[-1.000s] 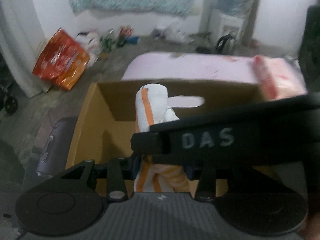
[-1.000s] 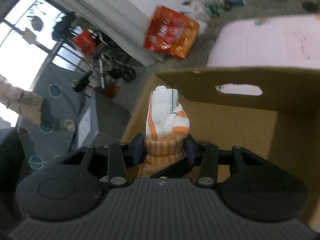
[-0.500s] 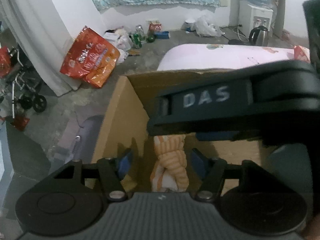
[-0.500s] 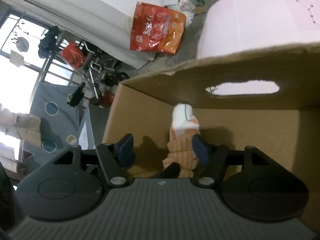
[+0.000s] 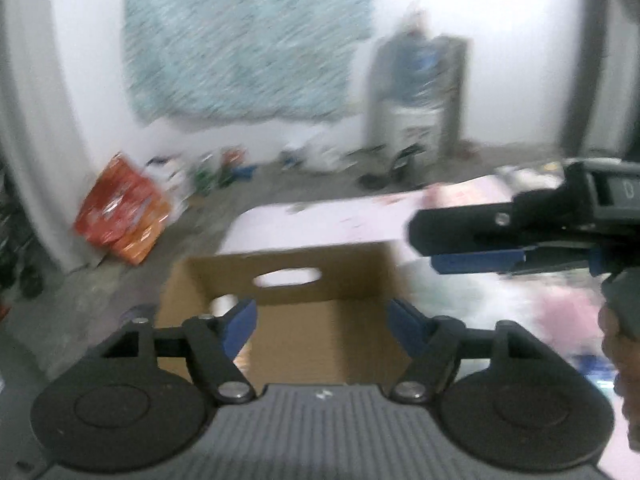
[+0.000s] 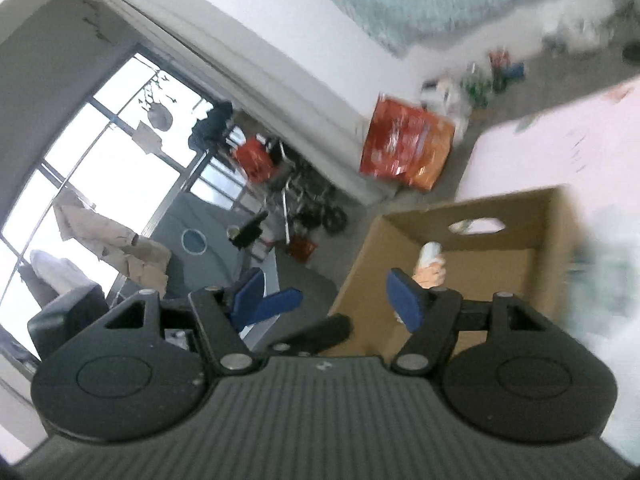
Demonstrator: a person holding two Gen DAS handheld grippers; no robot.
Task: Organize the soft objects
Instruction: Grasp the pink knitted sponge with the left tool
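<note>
An open cardboard box [image 5: 352, 276] with a handle slot stands on the floor below both grippers. A rolled white and orange striped towel [image 6: 431, 258] stands inside it by the left wall. In the left wrist view only its white top [image 5: 223, 303] shows behind a pad. My left gripper [image 5: 322, 324] hangs above the box, its jaws opening with nothing between them. My right gripper [image 6: 326, 296] is open and empty over the box's left edge. One of its fingers [image 5: 472, 228] reaches in from the right of the left wrist view. Both views are motion-blurred.
A pink mat [image 5: 320, 220] lies behind the box, with a red-orange snack bag [image 5: 120, 224] left of it by a white curtain. Bottles and bags line the far wall beside a water dispenser [image 5: 416, 92]. A stroller [image 6: 304, 200] stands near the window. Blurred light fabric [image 5: 560, 312] lies right of the box.
Both grippers let go of the striped towel, opened wide and pulled up and back out of the box. The towel stayed standing inside the box.
</note>
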